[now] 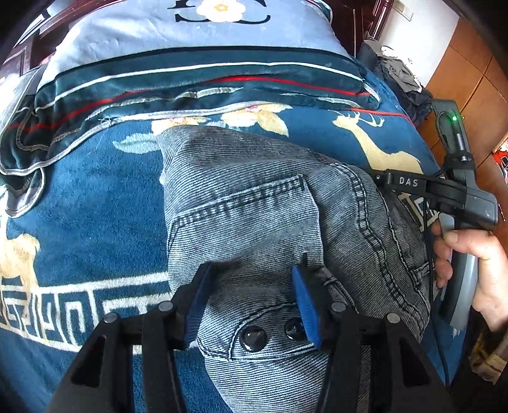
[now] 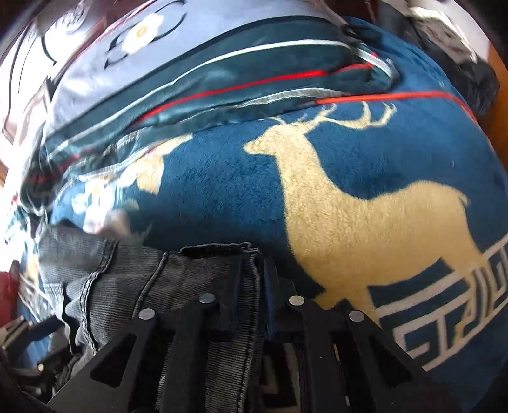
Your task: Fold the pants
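Grey denim pants (image 1: 254, 222) lie folded on a blue deer-print blanket (image 1: 79, 206). In the left wrist view my left gripper (image 1: 250, 273) is open, its blue pads either side of the waist area near two dark buttons (image 1: 252, 337). My right gripper (image 1: 385, 179) shows at the pants' right edge, held by a hand (image 1: 476, 263). In the right wrist view my right gripper (image 2: 252, 267) is shut on a doubled edge of the pants (image 2: 127, 273), with the cloth pinched between its fingers.
A folded teal blanket with red and white stripes (image 1: 197, 82) and a light blue floral pillow (image 1: 190, 28) lie at the far side of the bed. Dark clothes (image 1: 400, 76) are piled at the far right by a wooden floor (image 1: 470, 73).
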`<state>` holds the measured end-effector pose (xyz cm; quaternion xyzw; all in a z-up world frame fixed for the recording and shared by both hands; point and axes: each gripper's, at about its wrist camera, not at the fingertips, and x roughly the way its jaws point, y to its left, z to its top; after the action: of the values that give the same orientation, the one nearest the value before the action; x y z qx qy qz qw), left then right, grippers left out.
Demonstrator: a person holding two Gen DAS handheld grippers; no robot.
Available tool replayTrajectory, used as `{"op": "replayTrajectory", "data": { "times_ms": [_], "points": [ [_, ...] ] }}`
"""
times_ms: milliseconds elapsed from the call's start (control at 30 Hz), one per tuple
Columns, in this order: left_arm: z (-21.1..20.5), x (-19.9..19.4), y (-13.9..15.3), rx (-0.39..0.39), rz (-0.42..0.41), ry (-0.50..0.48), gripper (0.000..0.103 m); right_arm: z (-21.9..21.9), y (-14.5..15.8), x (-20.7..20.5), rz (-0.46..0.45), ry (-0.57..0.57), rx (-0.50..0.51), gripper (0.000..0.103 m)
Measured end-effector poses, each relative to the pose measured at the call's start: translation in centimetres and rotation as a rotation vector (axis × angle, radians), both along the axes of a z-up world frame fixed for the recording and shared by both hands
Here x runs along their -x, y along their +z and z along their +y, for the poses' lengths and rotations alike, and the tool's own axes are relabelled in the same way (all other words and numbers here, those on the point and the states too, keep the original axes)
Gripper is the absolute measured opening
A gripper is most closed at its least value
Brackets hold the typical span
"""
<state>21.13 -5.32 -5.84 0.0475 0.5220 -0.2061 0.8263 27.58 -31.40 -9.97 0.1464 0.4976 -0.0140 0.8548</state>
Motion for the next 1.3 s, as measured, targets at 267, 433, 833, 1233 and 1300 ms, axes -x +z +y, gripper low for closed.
{"op": "replayTrajectory", "data": {
  "times_ms": [267, 433, 833, 1233, 1300],
  "points": [
    [3.6, 3.1, 3.7, 0.129, -0.045, -0.002, 0.055, -1.0, 6.9, 5.8, -0.111, 0.077, -0.063, 0.035],
    [3.3, 5.2, 3.1, 0.121, -0.022, -0.026, 0.055, 1.6, 6.9, 11.8, -0.072, 0.15, -0.02, 0.042],
    [4.4, 5.5, -1.6, 0.158, 0.087, 0.094, 0.088, 2.6, 0.5, 13.6, 0.007, 0.09, -0.061, 0.048],
    [6.9, 3.7, 3.4, 0.226, -0.02, 0.145, 0.094, -0.1, 2.5, 14.3, -0.089, 0.021, -0.286, 0.072],
    [7.3, 3.2, 2.7, 0.227, 0.01, 0.169, 0.094, 0.2, 2.4, 14.2, -0.1, 0.027, -0.278, 0.072]
  ]
}}
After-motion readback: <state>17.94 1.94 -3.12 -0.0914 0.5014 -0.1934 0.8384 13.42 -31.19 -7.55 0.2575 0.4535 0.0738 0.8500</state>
